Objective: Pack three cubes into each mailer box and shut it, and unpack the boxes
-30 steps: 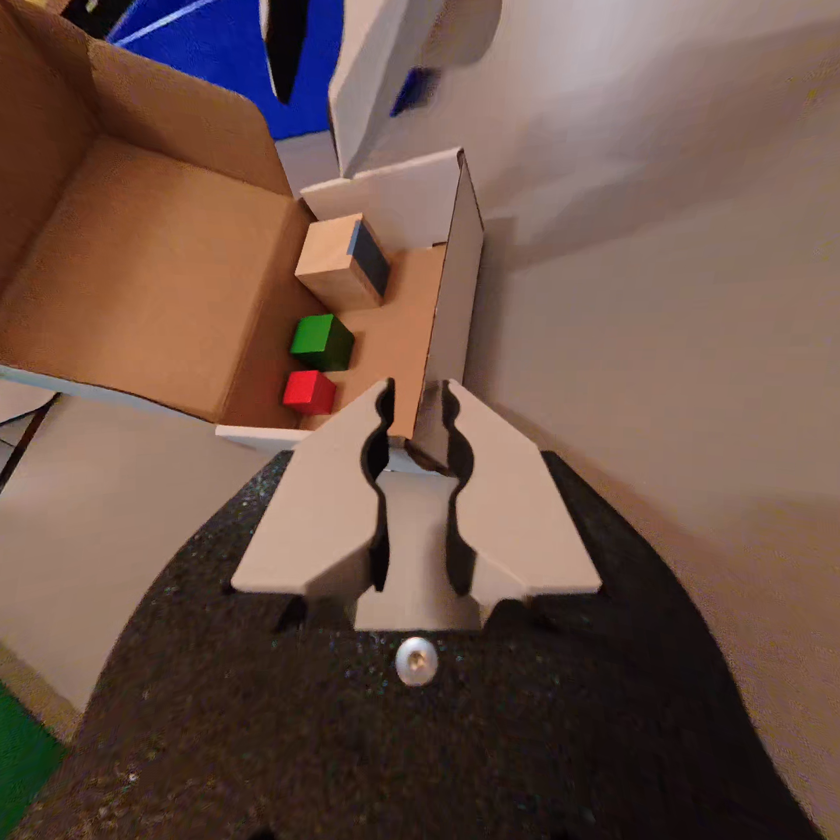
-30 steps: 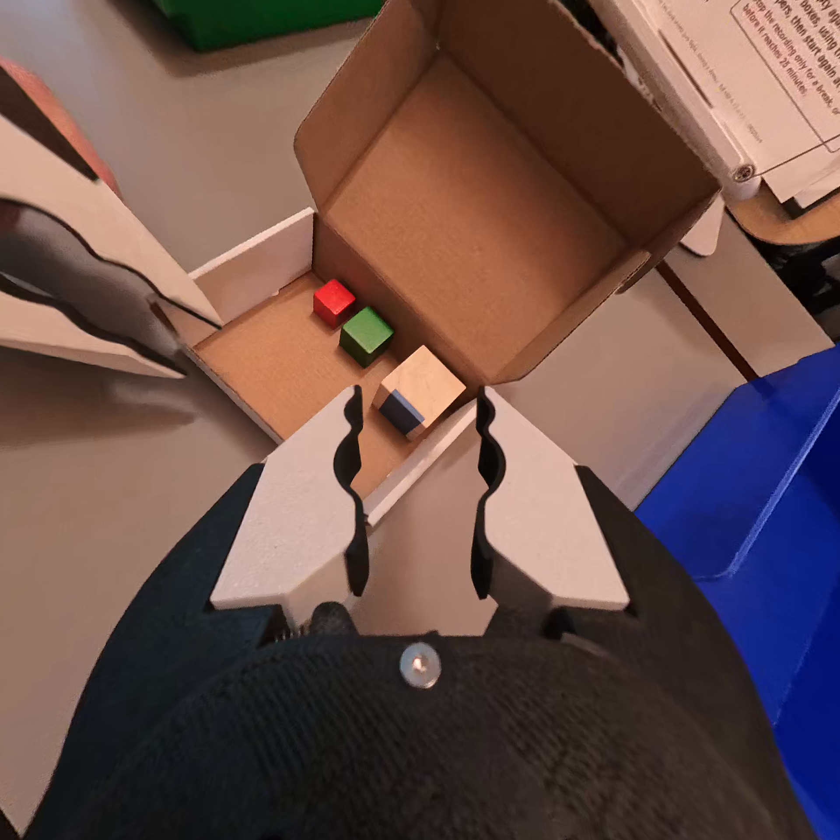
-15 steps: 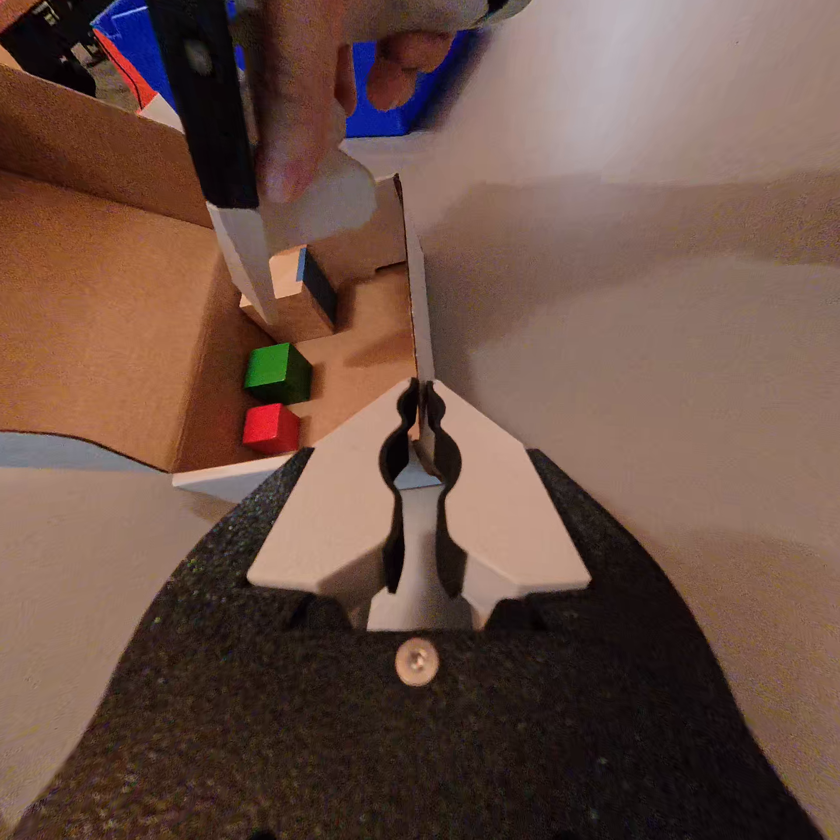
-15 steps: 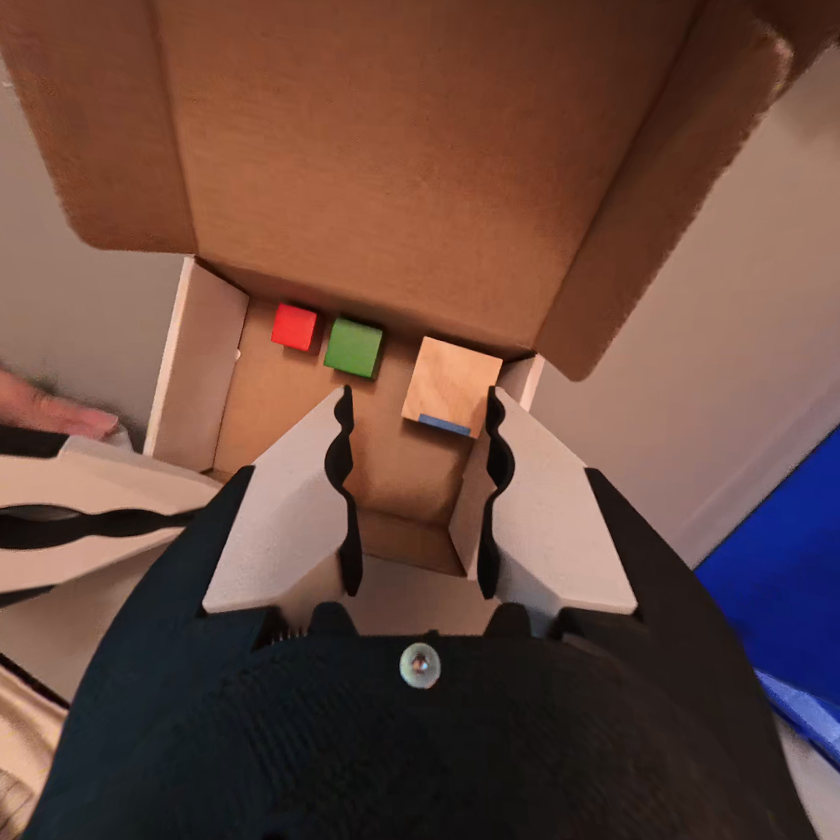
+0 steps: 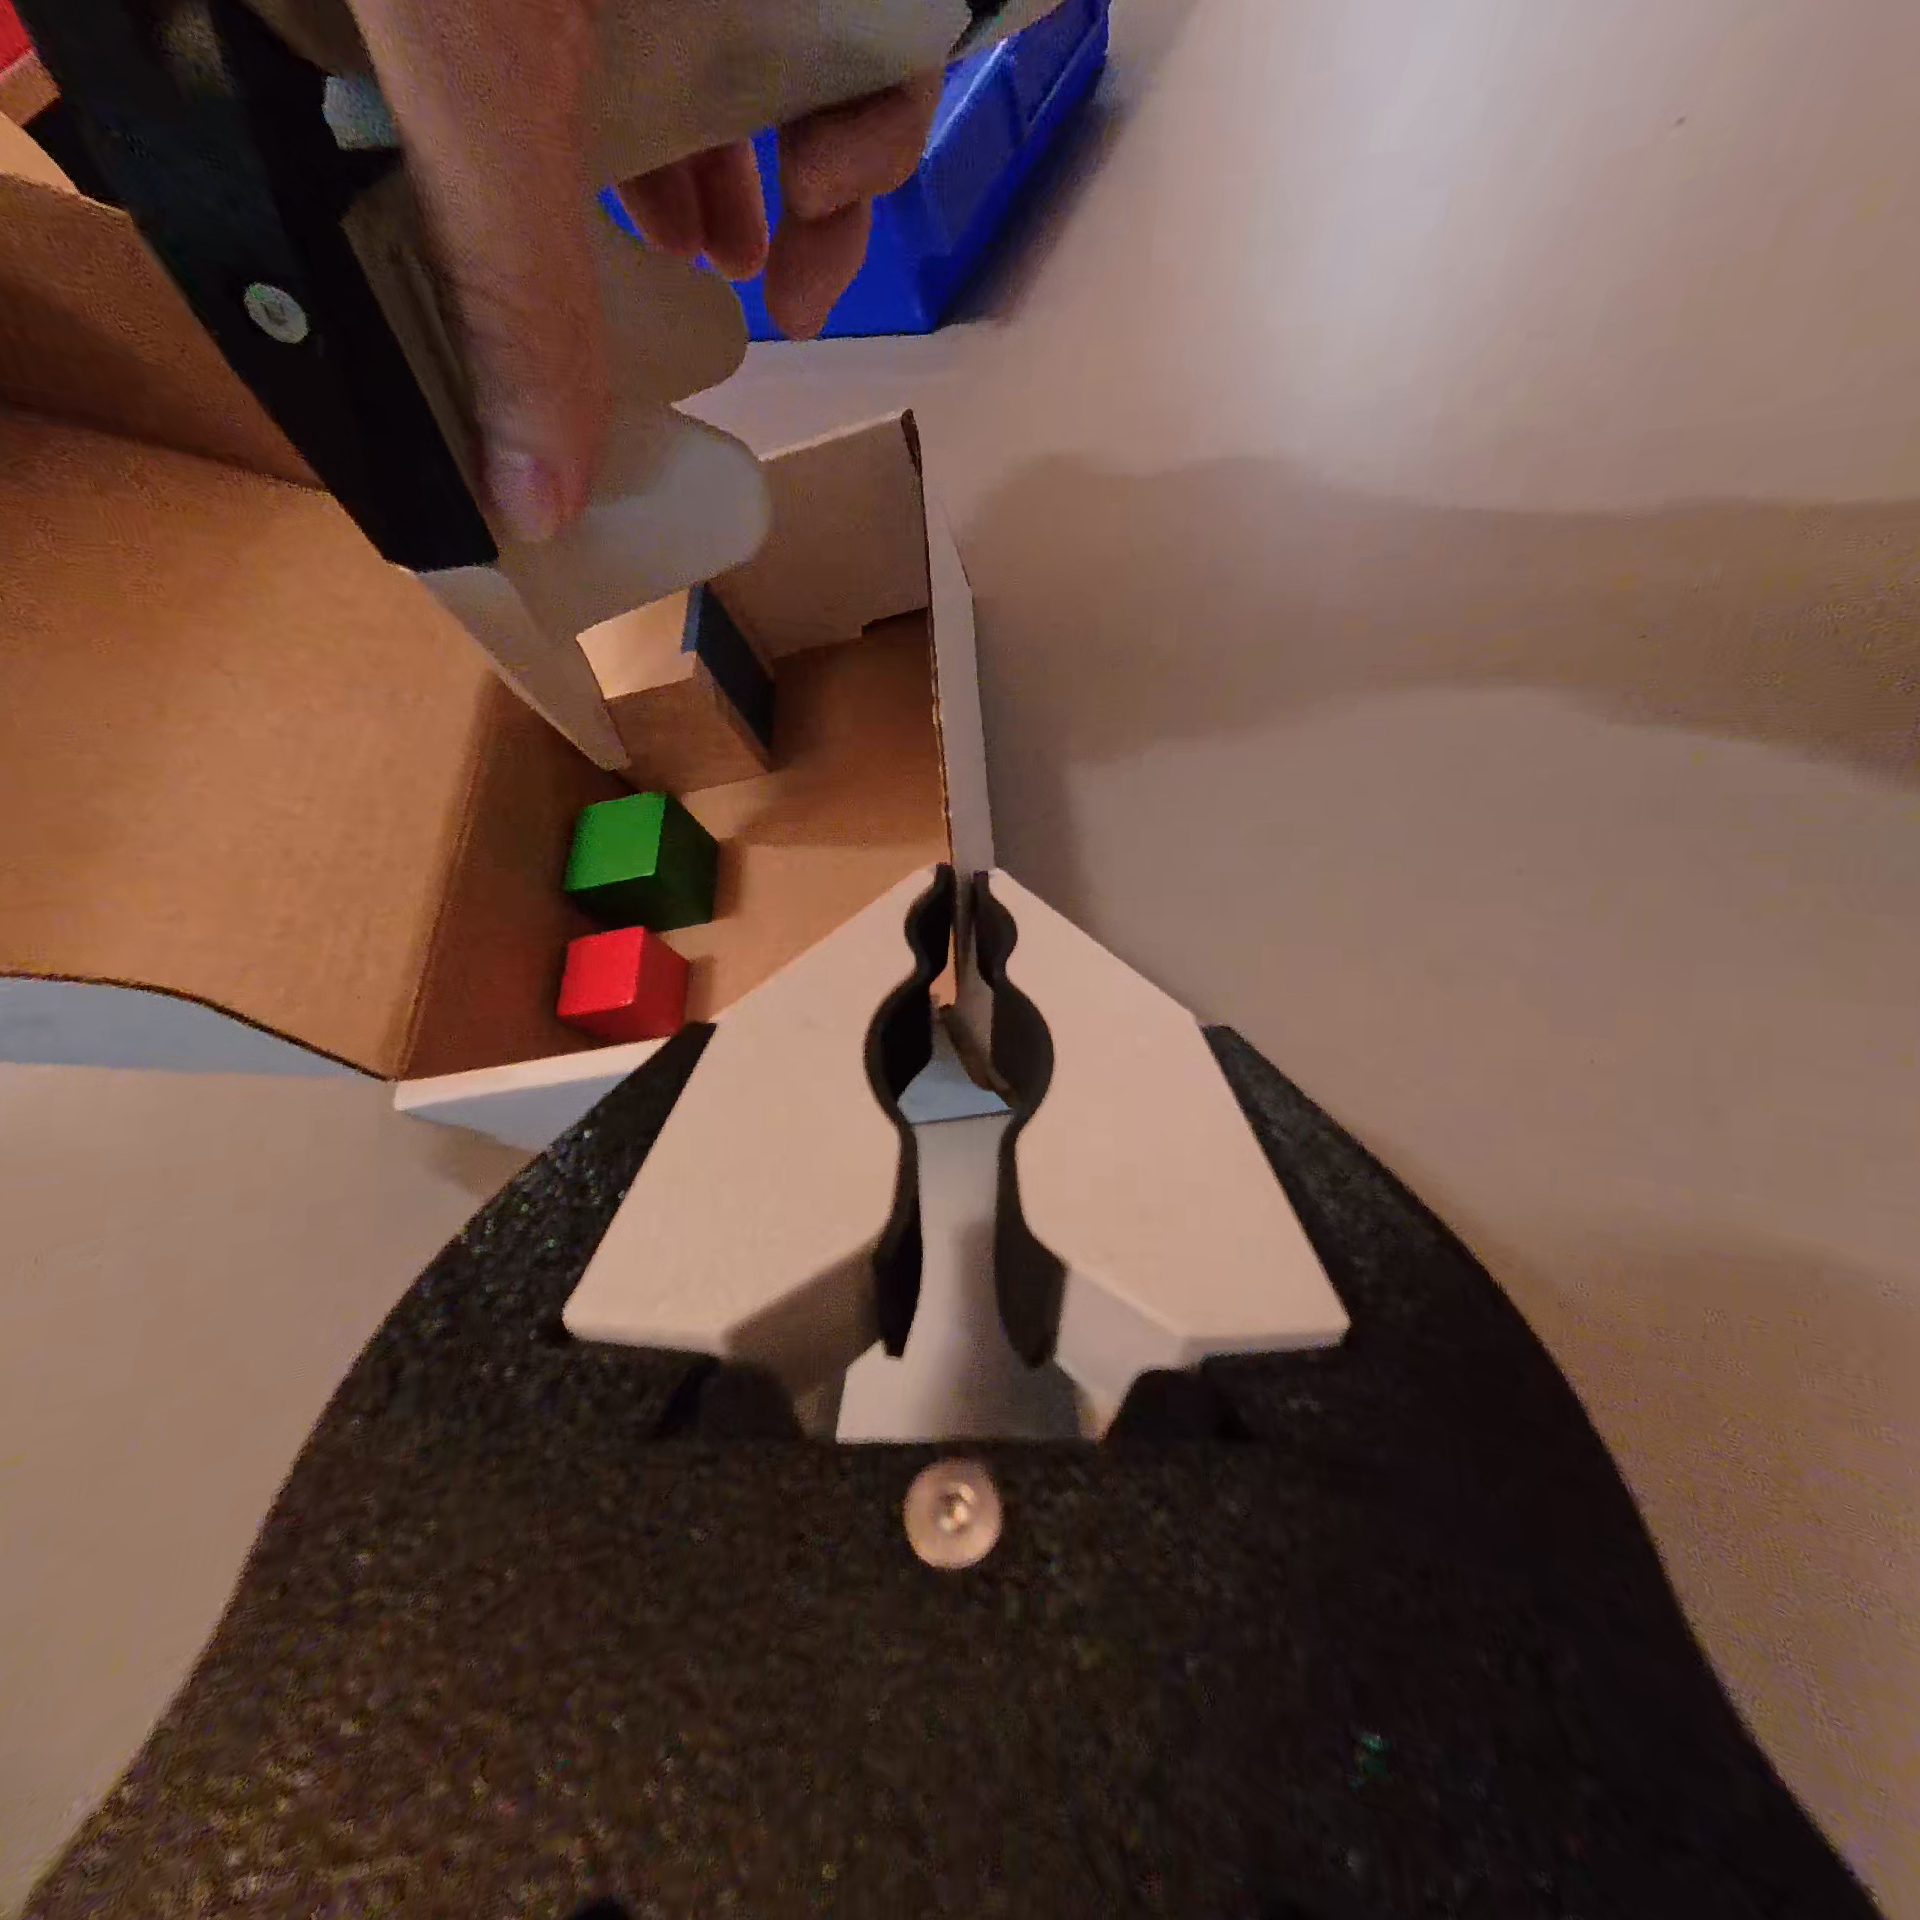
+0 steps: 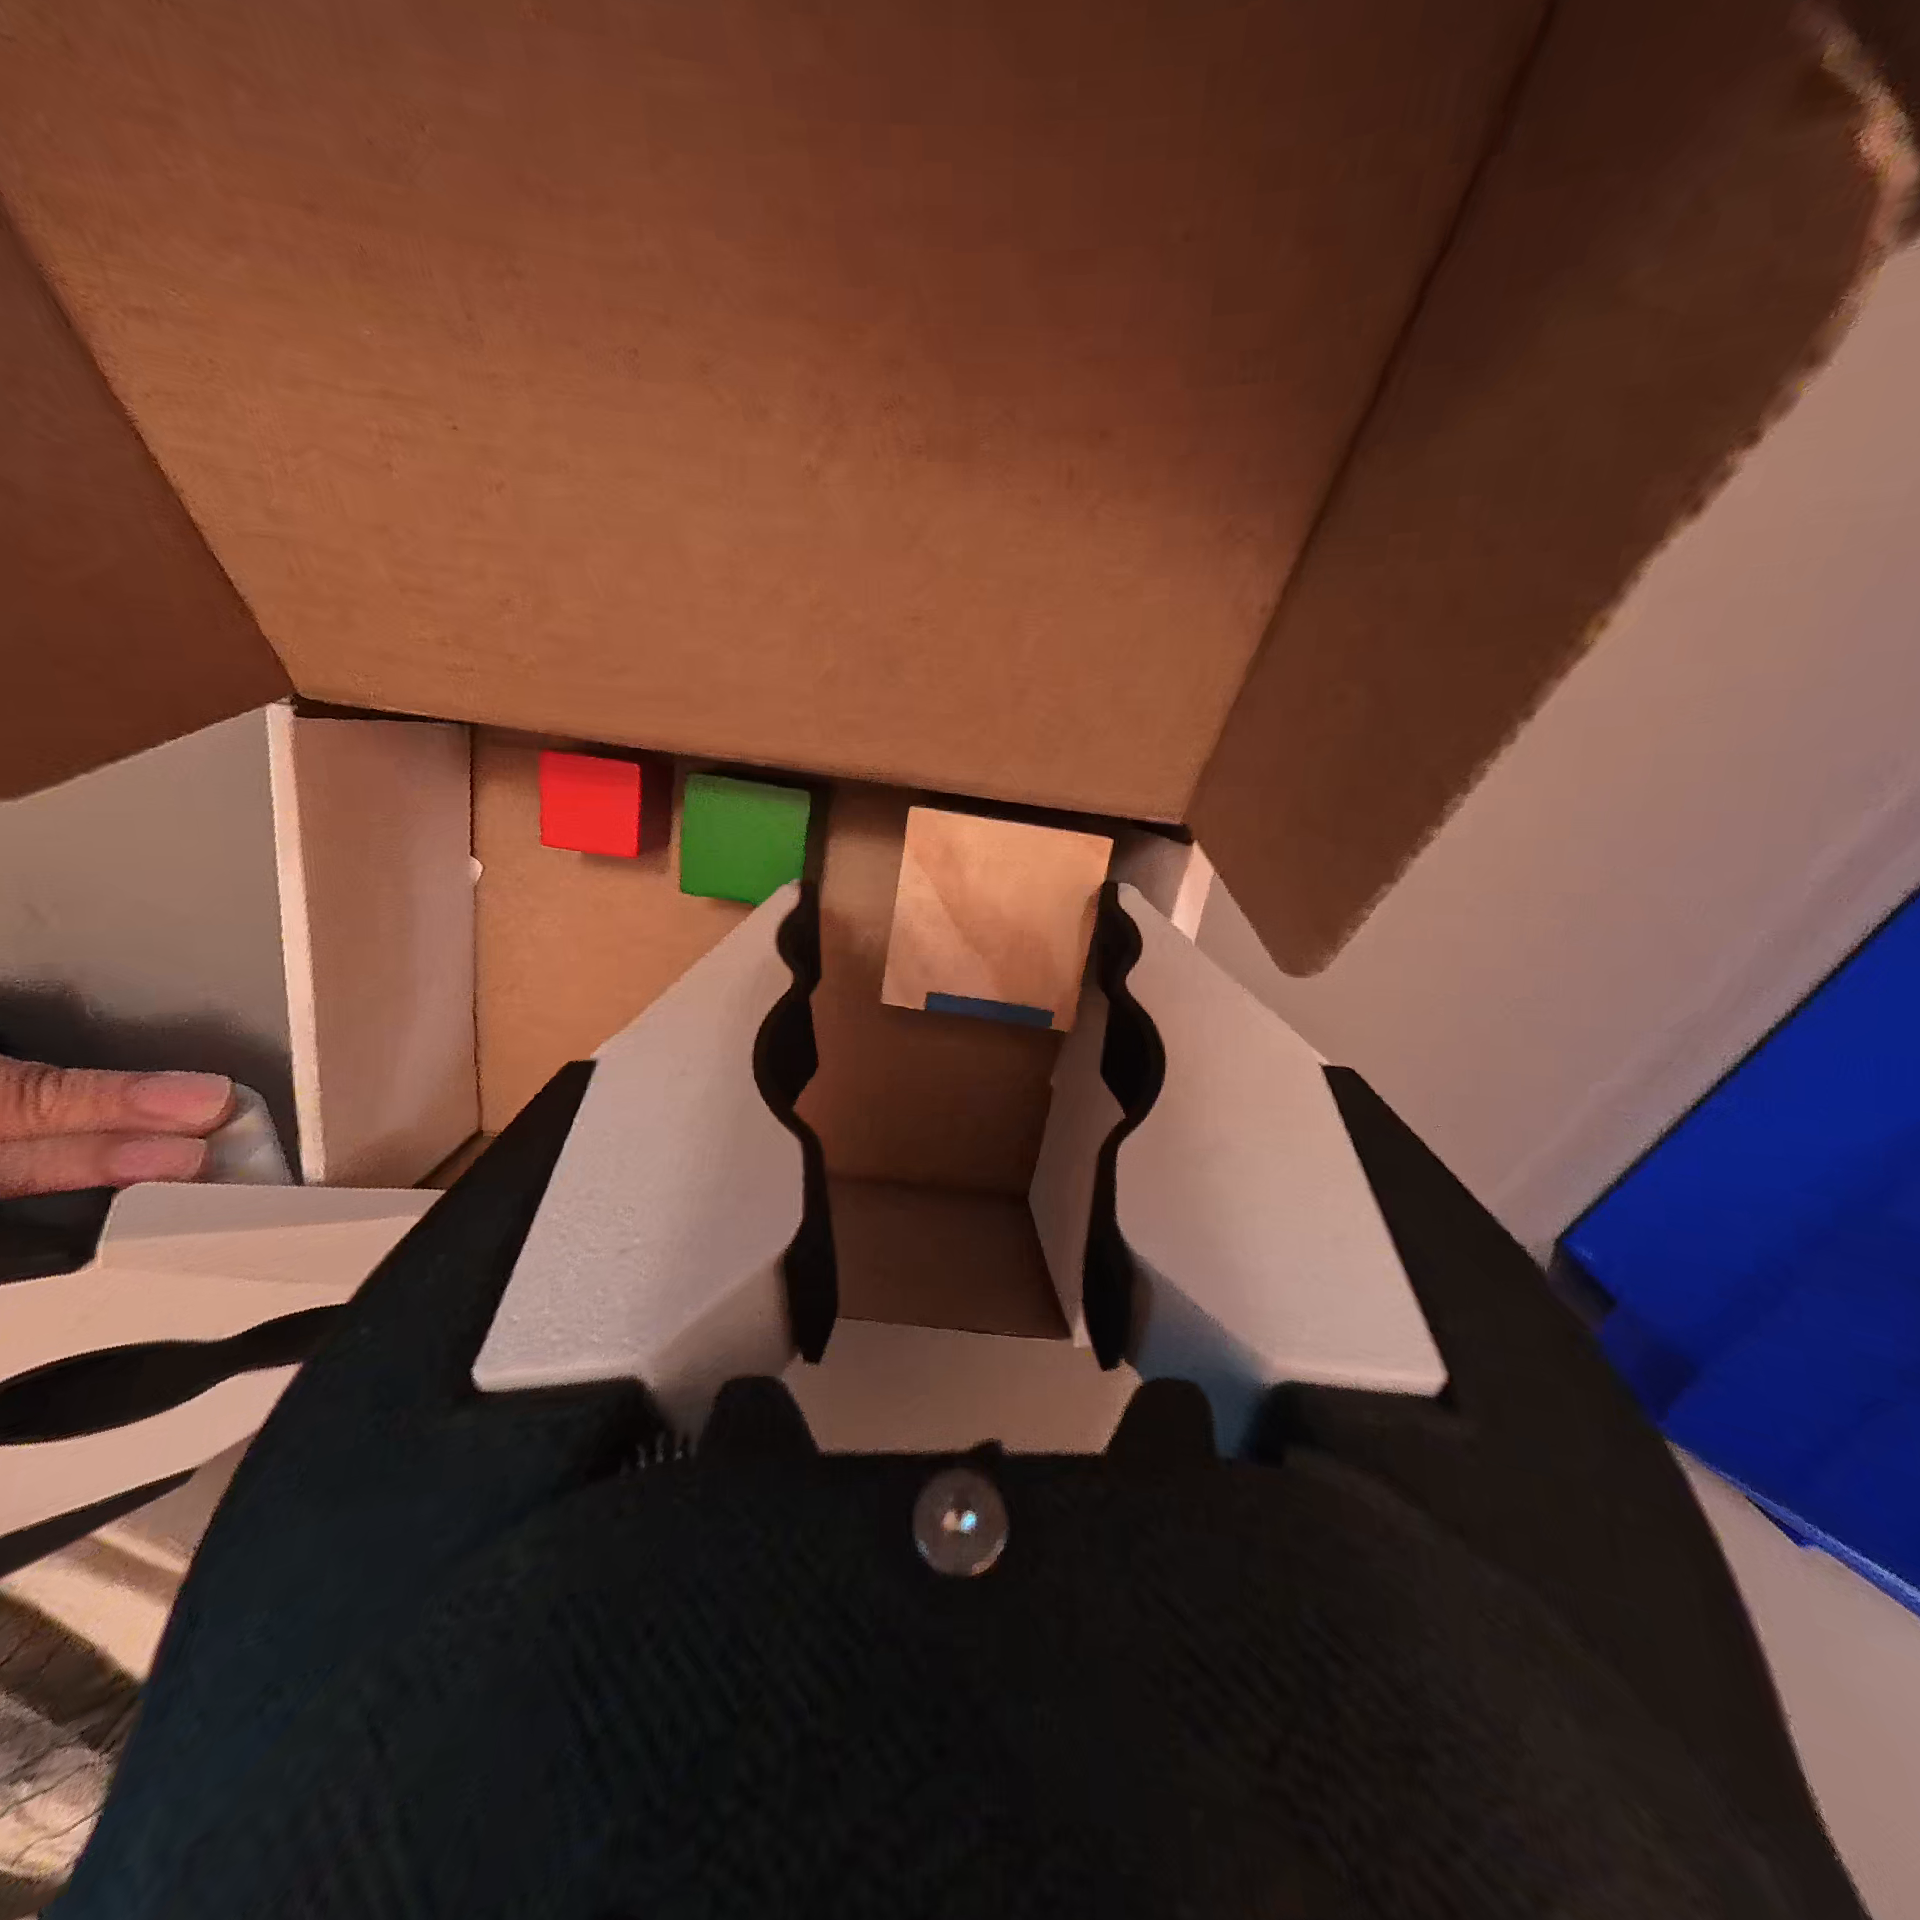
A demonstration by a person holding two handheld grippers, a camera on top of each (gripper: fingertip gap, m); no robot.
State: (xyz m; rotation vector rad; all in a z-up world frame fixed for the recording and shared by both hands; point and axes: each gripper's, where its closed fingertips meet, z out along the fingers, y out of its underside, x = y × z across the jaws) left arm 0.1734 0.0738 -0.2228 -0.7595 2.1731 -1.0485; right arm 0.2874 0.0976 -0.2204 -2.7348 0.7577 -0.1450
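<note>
The left gripper (image 5: 961, 883) was pinched narrow on the front wall (image 5: 961, 727) of the mailer box (image 6: 384, 935), steadying it. The right gripper (image 6: 951, 904) was spread wide inside the box, its fingers straddling the wooden cube (image 6: 992, 914) without yet pressing on it, as far as the right wrist view showed.

That cube, with a dark blue face, looked rigid and light — its flat opposite sides seemed the natural place to grip. The green cube (image 6: 743, 836) and red cube (image 6: 590, 802) sat in a row beside it along the back wall; painted and smooth, they might slip under a loose pinch.

The cardboard was thin and likely to flex. The raised lid (image 6: 727, 364) hung over the cubes, so lifting room seemed tight, and the side wall (image 6: 1190, 883) crowded the outer finger. A blue bin (image 6: 1766, 1247) stood near on the table (image 5: 1455, 935).
</note>
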